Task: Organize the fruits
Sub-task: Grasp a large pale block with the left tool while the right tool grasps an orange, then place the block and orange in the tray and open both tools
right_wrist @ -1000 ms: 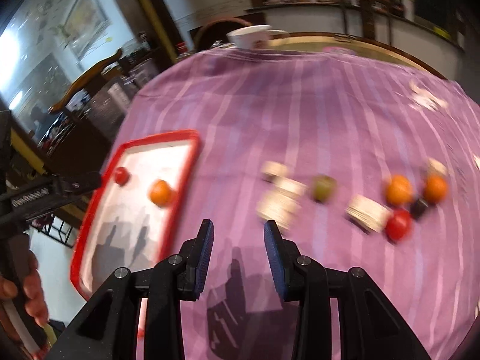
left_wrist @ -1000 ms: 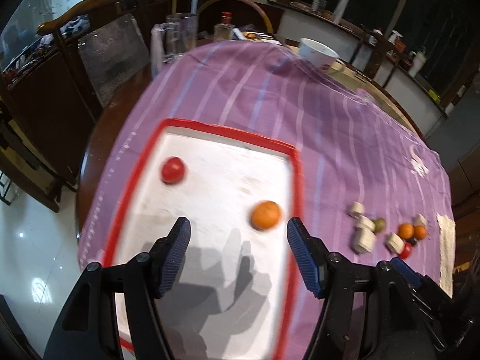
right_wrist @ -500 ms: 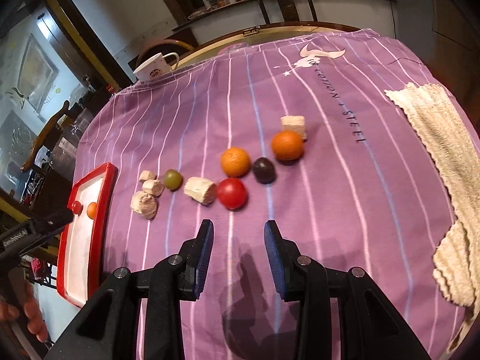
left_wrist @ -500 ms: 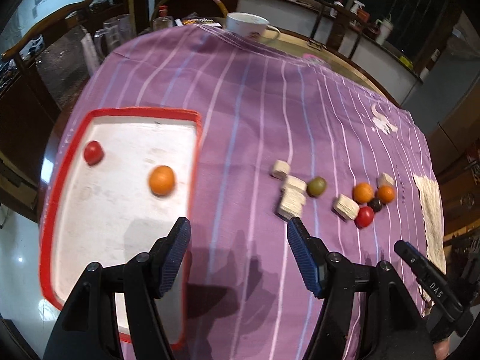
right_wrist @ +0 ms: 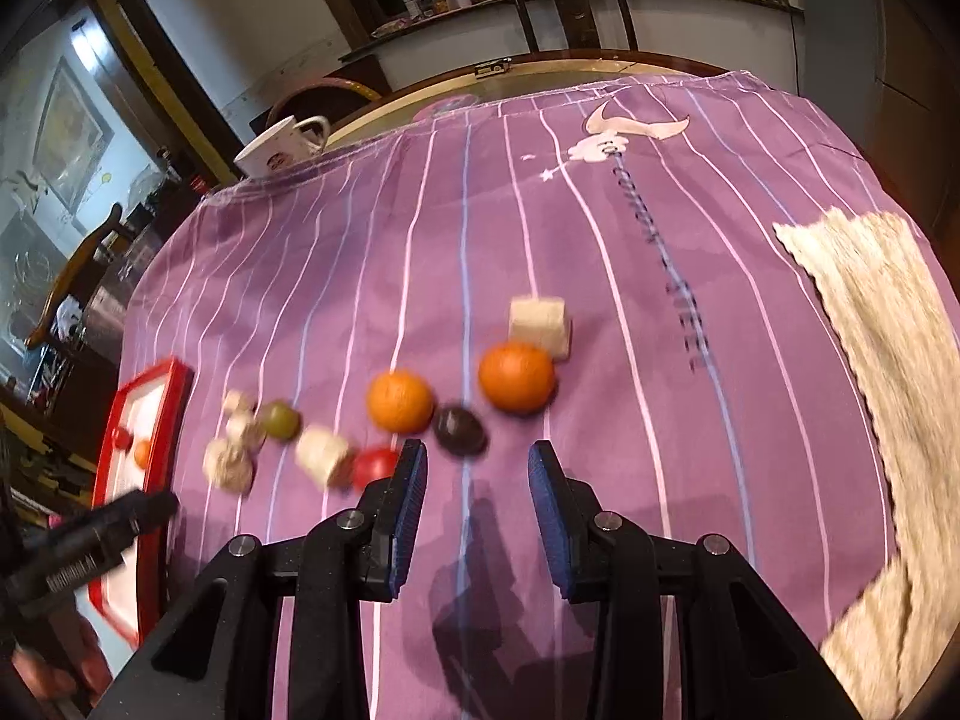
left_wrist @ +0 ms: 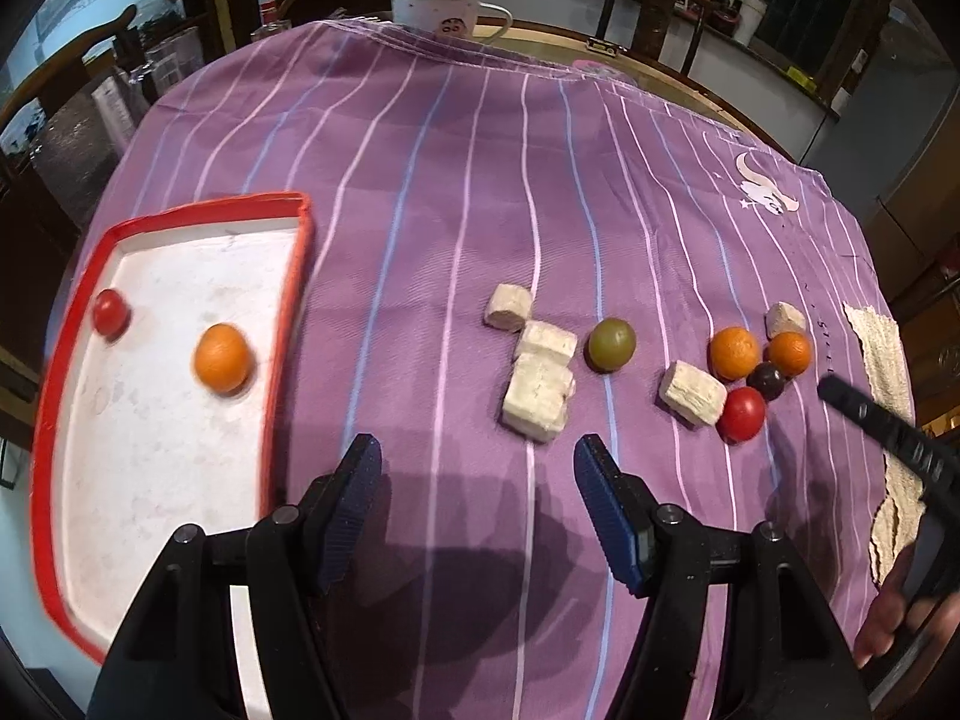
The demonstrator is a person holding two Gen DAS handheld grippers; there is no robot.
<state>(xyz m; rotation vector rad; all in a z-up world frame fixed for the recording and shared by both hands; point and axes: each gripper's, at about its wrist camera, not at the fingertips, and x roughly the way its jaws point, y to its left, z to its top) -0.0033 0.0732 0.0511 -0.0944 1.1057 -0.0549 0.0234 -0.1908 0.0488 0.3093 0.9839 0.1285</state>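
A red-rimmed white tray (left_wrist: 294, 276) at the left holds a red fruit (left_wrist: 110, 312) and an orange (left_wrist: 221, 358). On the purple striped cloth lie a green fruit (left_wrist: 611, 344), two oranges (left_wrist: 733, 353) (left_wrist: 789, 353), a dark plum (left_wrist: 767, 379) and a red fruit (left_wrist: 743, 414), among several pale chunks (left_wrist: 536, 396). My left gripper (left_wrist: 477, 480) is open and empty above the cloth, just before the chunks. My right gripper (right_wrist: 477, 480) is open and empty, close in front of the dark plum (right_wrist: 459, 429), with oranges (right_wrist: 400, 401) (right_wrist: 516, 376) beyond.
A white mug (left_wrist: 441, 12) stands at the cloth's far edge. A beige woven cloth (right_wrist: 888, 372) lies at the right. Wooden chairs (right_wrist: 78, 264) and glassware stand off the table's left side. The tray (right_wrist: 171, 396) shows at the left of the right wrist view.
My left gripper has swung right from over the tray to the loose fruit. My right gripper has swung right, then moved in closer to the oranges and plum. Both stay open.
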